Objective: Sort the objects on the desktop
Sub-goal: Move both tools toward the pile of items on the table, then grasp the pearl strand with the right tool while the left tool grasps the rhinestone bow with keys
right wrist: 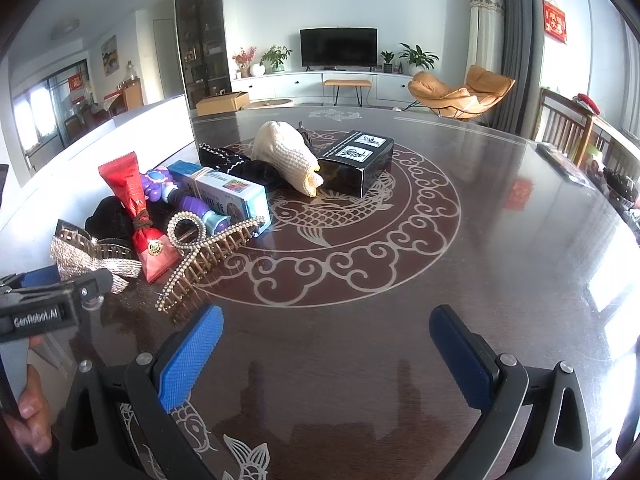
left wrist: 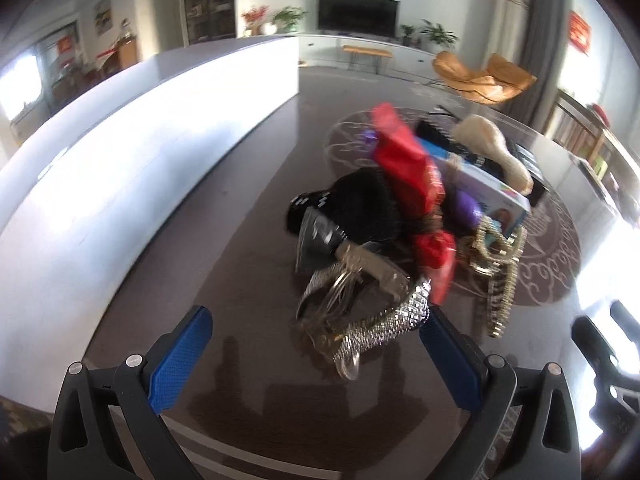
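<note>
A pile of small objects lies on the dark table point(right wrist: 440, 280). It holds a red snack packet point(right wrist: 134, 208), a silver glitter bow point(right wrist: 92, 262), a rhinestone hair claw point(right wrist: 208, 252), a purple toy point(right wrist: 180, 196), a light blue box point(right wrist: 228, 196), a black hair clip point(right wrist: 228, 162), a cream knitted piece point(right wrist: 288, 156) and a black box point(right wrist: 356, 162). My left gripper point(left wrist: 316, 344) is open, just short of the silver bow point(left wrist: 380, 324); the red packet point(left wrist: 404, 168) lies beyond it. My right gripper point(right wrist: 326, 344) is open and empty over bare table, right of the hair claw.
A white low wall point(left wrist: 120, 152) runs along the table's left side. The left gripper's body point(right wrist: 40, 312) and a hand show at the left of the right wrist view. More items lie at the table's far right edge point(right wrist: 616, 184).
</note>
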### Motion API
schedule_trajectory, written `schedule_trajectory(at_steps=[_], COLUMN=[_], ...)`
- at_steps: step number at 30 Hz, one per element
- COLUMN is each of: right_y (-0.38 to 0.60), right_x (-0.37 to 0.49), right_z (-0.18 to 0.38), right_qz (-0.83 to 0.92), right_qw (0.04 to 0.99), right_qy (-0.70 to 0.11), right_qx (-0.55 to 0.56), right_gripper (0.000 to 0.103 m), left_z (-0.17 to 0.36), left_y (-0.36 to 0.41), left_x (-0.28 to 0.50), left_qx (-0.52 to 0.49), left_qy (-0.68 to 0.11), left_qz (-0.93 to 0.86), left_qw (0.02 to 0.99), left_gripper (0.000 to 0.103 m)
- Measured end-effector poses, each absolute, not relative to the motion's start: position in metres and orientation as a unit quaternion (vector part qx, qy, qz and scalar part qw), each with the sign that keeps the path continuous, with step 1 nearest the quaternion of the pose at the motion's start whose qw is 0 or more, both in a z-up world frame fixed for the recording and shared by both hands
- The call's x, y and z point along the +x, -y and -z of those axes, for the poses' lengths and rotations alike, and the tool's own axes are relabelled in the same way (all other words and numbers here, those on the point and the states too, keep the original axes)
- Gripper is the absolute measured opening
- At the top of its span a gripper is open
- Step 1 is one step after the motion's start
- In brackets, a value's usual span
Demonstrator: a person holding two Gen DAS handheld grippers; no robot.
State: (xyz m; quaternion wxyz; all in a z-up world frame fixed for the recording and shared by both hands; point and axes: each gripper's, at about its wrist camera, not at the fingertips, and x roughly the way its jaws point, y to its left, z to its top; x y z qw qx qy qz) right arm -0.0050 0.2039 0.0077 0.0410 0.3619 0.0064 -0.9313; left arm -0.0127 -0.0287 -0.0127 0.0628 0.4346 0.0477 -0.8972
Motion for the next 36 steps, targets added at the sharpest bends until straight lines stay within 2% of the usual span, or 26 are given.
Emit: schedule_trajectory(at_steps=[5,13,18,28,36], right_y=[-0.204,-0.207,-0.209,-0.212,-0.214], right_x=[-0.005,-0.004,-0.004,-0.002,-0.007], right_z=[-0.008,-0.009,-0.010,-0.010,-0.008], right_qz=[0.932,0.933,0.933,0.934,0.930], right_qw=[0.044,0.052,0.056,0.062,0.059], right_qy=[0.000,0.008,0.011,0.023,0.031], right_qx=[0.359,0.355,0.354,0.350,0.362], right_gripper=[0.103,0.103,0.103,0.103,0.103], left_z=[0.009,0.009,0.014,0.010,0.010], left_y=[0.044,0.057,0.044,0.012,0.035], left_x=[-0.007,-0.009,-0.030,-0.017,-0.012], left_qx=[0.420,0.412,0.438,0.472,0.476], left_qy=[-0.073,-0.113,-0.086,-0.091,-0.087], left_qz=[0.900,0.903,0.894,0.869,0.874], left_qw=[0.087,0.055,0.039,-0.120,-0.039], left_gripper=[0.103,0.103,0.103,0.103,0.103])
